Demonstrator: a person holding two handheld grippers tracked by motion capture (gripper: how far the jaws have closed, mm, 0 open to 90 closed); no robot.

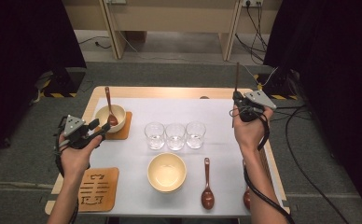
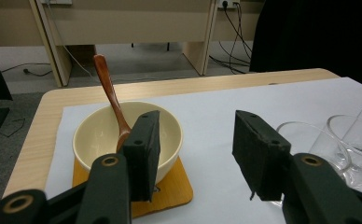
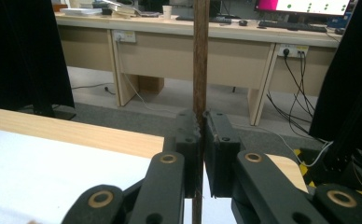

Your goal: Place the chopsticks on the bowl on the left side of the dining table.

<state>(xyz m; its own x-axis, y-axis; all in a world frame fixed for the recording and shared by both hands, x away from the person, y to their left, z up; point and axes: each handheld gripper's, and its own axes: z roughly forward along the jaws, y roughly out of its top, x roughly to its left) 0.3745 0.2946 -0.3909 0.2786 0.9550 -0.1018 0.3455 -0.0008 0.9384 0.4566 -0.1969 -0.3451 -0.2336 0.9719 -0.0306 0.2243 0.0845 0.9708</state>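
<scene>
Gripping nothing, the left gripper [image 1: 100,131] hovers with its jaws apart just in front of the far-left bowl [image 1: 105,115], which sits on an orange coaster [image 1: 122,132] with a wooden spoon [image 1: 109,106] standing in it. That place looks set. Nearer the person on the left lies a second coaster [image 1: 98,189], bare, so a bowl is probably meant for it. At mid-table three empty glasses [image 1: 175,135] stand in a row, and before them a second bowl [image 1: 167,171] rests directly on the white mat [image 1: 216,116]. Just right of it lies another spoon [image 1: 207,184], and a further one [image 1: 247,196] shows partly behind the right forearm. Farthest right, the right gripper [image 3: 202,140] is held above the table's far right corner, its jaws clamped on a thin dark wooden stick [image 3: 200,56], likely a chopstick, upright and clear of the table. Judging by this, the setting is about half done: the stick, the near bowl and the spoons remain to be placed.
</scene>
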